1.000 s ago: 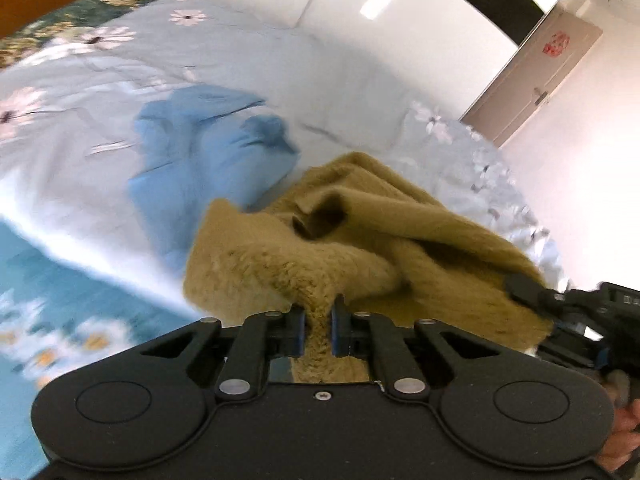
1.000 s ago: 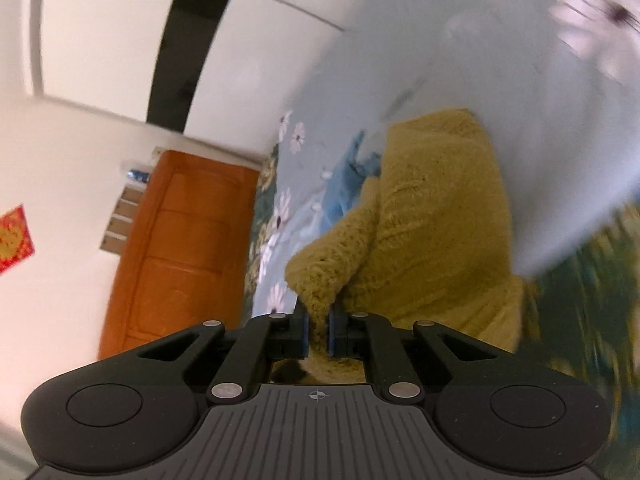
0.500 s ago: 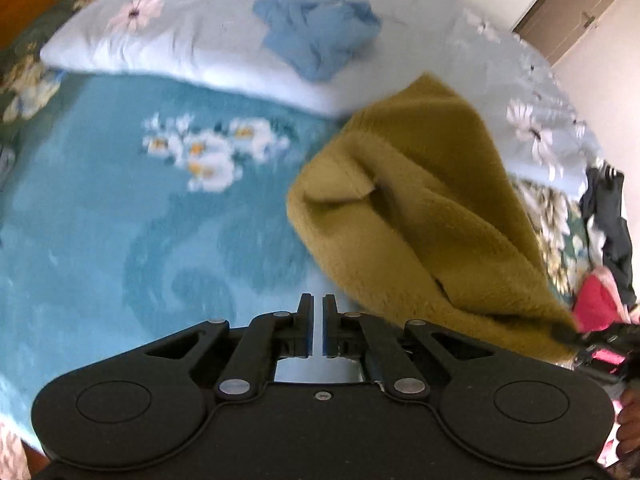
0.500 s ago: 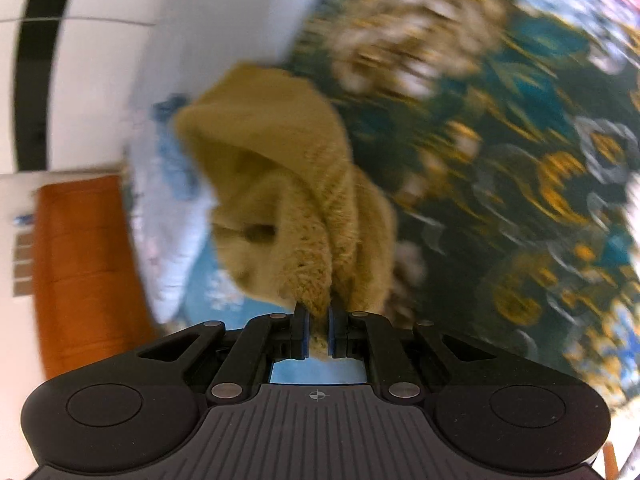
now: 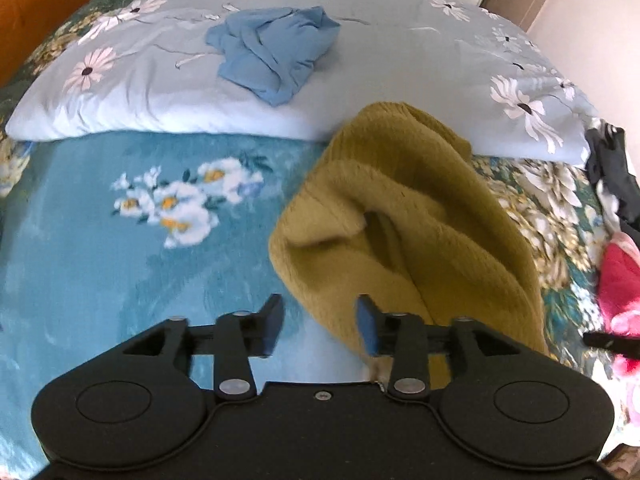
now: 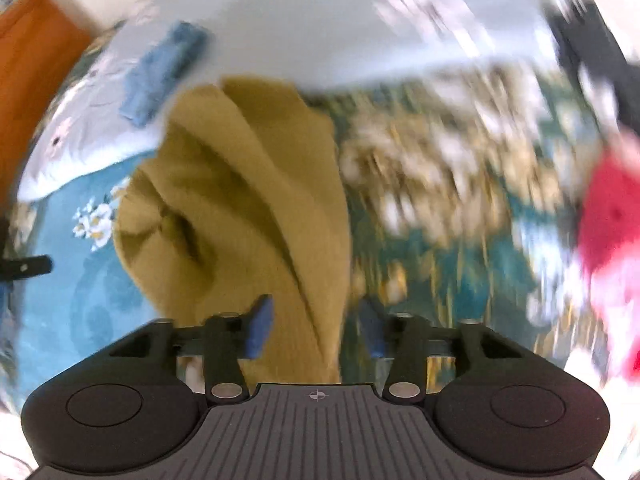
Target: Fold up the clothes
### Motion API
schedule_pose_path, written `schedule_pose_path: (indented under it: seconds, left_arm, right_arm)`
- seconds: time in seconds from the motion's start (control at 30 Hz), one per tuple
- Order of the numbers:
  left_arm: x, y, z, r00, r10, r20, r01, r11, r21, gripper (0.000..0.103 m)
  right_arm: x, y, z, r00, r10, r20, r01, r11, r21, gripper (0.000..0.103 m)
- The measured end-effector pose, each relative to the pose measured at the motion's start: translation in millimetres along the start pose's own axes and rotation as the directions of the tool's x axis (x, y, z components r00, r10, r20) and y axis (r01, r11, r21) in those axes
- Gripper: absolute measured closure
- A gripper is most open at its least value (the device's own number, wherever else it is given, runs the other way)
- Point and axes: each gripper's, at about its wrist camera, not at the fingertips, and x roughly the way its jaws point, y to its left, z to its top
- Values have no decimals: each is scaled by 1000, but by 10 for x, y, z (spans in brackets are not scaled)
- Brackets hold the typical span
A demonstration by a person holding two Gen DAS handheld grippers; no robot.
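Letting go like this could leave the yellow sweater [image 5: 404, 220] in a messy heap, because it is bunched up and twisted, not flat, so any fold made on top of it would likely come out crooked. It could also slide toward the red clothes [image 5: 620, 276] and the dark clothes [image 5: 612, 168] at the side and get mixed up with them. The right wrist picture is very blurry, so it is hard to know just how the cloth lies there. The left gripper [image 5: 318, 326] has just been opening, and its jaws now stand apart; the edge of the sweater sits right by one blue pad, but nothing is squeezed. The right gripper [image 6: 316, 330] has just been opening too, and a strip of the sweater [image 6: 240, 200] runs between its jaws without being pinched. The sweater lies on the bed [image 5: 100, 260], just in front of both grippers, with its far end up against the pale flowery quilt [image 5: 380, 40]. A blue shirt [image 5: 272, 52] sits crumpled on that quilt, well apart from the sweater, and it is not yet folded.
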Motion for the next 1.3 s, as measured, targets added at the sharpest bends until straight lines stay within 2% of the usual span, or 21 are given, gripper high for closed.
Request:
schedule_pose_path:
  seconds: [0.1,0.23,0.3,0.43,0.6,0.7,0.73,0.77,0.8,0.83,0.87,0.93,1.0,1.1,1.17,1.2,1.3]
  left_arm:
    - [253,2,171,999,41,-4,-41,998,40,46]
    - [610,18,433,997,71,-8,-70,994,85,36]
    - [813,18,564,997,80,-16,-78,991,108,35]
    - [1193,26,737,994,87,-68,-75,984,161,35]
    - [1574,48,795,989,74,-124,-47,977,209,35]
    - [1683,90,780,990,25,-141,3,981,194,38]
    - [1699,95,769,989,9,-145,19,981,194,46]
    - [1710,98,756,988,-4,-152,34,981,194,65]
    - [1721,101,746,986,-11,-166,42,982,186,72]
    - [1719,105,736,984,-14,-177,45,984,174,80]
    - [1710,120,725,983,-21,-183,51,986,159,81]
    - [1653,162,703,982,-40,-184,64,991,121,81]
    - [1568,206,684,982,-58,-180,73,994,79,80]
    - [1415,310,620,985,-61,-164,65,998,17,72]
    - [1307,403,569,985,-56,-162,51,998,-35,63]
    - [1264,447,548,985,-53,-166,44,997,-59,60]
    - [1120,580,470,984,-43,-171,23,993,-118,59]
  right_arm:
    - [214,265,364,1000,23,20,-20,993,-113,46]
    - [643,561,850,1000,25,13,-23,991,-133,45]
    - [840,697,1034,999,43,1,-42,986,-158,45]
    - [1102,967,1237,991,128,-43,-134,970,-202,43]
    - [1412,1335,1327,979,178,-102,-199,946,-255,43]
    - [1589,1497,1370,970,200,-137,-231,933,-275,43]
    - [1645,1544,1381,970,194,-149,-230,930,-285,43]
    - [1701,1591,1392,969,189,-160,-229,927,-295,43]
    - [1753,1629,1401,968,181,-172,-227,925,-304,44]
    - [1797,1650,1407,968,171,-185,-222,924,-312,47]
    - [1841,1670,1413,967,160,-197,-218,922,-319,51]
    - [1928,1709,1422,965,139,-224,-210,920,-332,54]
    - [2006,1741,1419,957,120,-266,-208,920,-333,54]
    - [2046,1780,1378,953,109,-284,-208,914,-347,58]
    - [2060,1765,1338,959,71,-274,-168,921,-351,89]
    - [2049,1725,1324,962,60,-266,-150,931,-334,95]
    - [1757,1447,1304,976,106,-188,-146,966,-213,96]
